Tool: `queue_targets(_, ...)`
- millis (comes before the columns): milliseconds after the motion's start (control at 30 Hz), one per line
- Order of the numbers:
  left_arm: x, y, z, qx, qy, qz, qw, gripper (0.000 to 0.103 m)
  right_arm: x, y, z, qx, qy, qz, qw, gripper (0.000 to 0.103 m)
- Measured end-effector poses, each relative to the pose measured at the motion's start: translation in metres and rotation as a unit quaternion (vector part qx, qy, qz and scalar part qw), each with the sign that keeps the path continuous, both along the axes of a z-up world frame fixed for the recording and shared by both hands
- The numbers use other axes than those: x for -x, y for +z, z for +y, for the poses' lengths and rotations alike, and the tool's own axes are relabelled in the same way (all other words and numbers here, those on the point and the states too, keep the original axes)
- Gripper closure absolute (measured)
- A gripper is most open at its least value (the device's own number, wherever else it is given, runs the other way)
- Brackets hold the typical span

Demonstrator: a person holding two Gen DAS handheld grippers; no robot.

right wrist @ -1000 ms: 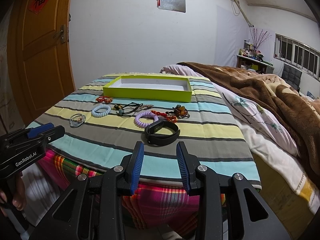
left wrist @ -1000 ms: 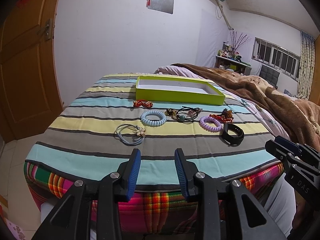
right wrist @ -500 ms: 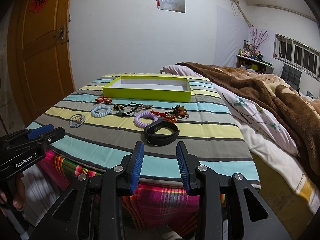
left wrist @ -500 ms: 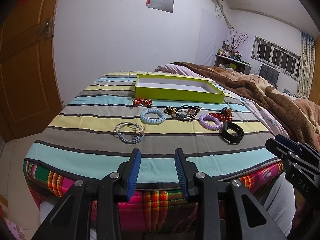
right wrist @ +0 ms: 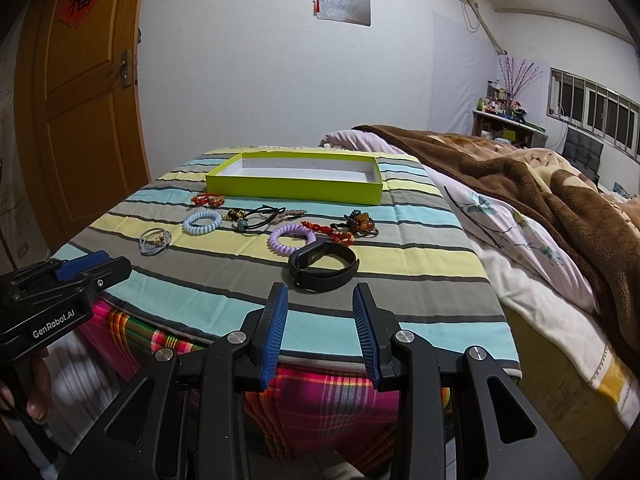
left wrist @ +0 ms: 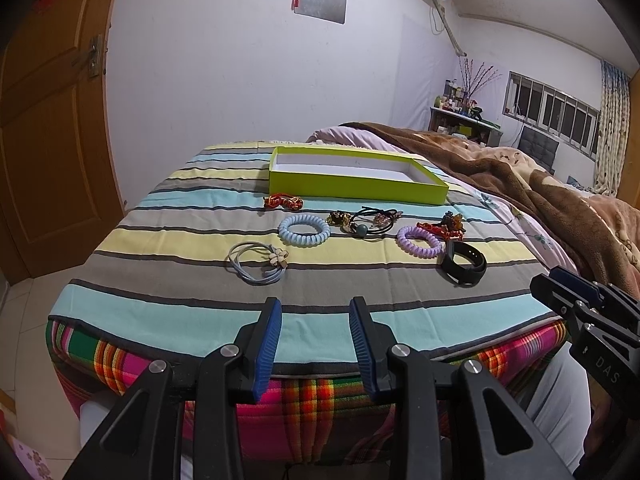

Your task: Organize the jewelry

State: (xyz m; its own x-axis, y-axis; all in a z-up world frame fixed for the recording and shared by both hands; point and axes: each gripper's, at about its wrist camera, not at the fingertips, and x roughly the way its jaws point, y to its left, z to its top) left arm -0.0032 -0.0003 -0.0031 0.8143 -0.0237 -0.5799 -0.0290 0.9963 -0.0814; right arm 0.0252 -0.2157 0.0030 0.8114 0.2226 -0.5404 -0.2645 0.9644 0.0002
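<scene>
Jewelry lies in a loose row on a striped cloth (left wrist: 168, 300): a grey hair tie with a flower (left wrist: 260, 266), a light blue spiral band (left wrist: 305, 230), a red knot charm (left wrist: 283, 202), black ties with a teal bead (left wrist: 366, 222), a purple spiral band (left wrist: 419, 241), a red and amber charm (left wrist: 446, 227) and a black wristband (left wrist: 463, 267) (right wrist: 323, 266). An empty lime green box (left wrist: 356, 180) (right wrist: 296, 178) stands behind them. My left gripper (left wrist: 314, 312) and right gripper (right wrist: 320, 300) are open and empty, held before the near edge.
A bed with a brown blanket (right wrist: 540, 184) runs along the right. A wooden door (right wrist: 80, 100) is at the left. The cloth's near edge hangs over a plaid cover (left wrist: 320, 400).
Both grippers have barely shifted; the left view has lowered slightly. Nothing on the cloth has moved.
</scene>
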Motion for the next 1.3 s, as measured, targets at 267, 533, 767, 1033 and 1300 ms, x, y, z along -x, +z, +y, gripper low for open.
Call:
queue_targets(267, -0.001, 0.000, 0.000, 0.002, -0.001, 0.003, 1.0000, 0.068, 0.000, 0.000, 0.000, 0.000, 0.000, 0.001, 1.000, 0.068)
queue_targets(533, -0.006, -0.002, 0.001, 0.006, -0.003, 0.006, 1.0000, 0.068, -0.001, 0.000, 0.000, 0.000, 0.000, 0.002, 1.000, 0.068)
queue_targets(767, -0.012, -0.004, 0.002, 0.006, -0.006, 0.011, 0.9999, 0.068, -0.003, -0.002, -0.001, -0.001, -0.001, 0.004, 1.000, 0.068)
queue_targets(1033, -0.033, -0.005, 0.004, 0.001, -0.007, 0.020, 0.9998, 0.068, -0.023, -0.004, -0.004, -0.003, -0.004, 0.014, 1.000, 0.068)
queue_targets(1300, -0.078, -0.002, 0.017, -0.001, 0.006, 0.028, 0.9996, 0.068, -0.058, -0.004, -0.005, -0.006, -0.003, 0.023, 1.000, 0.068)
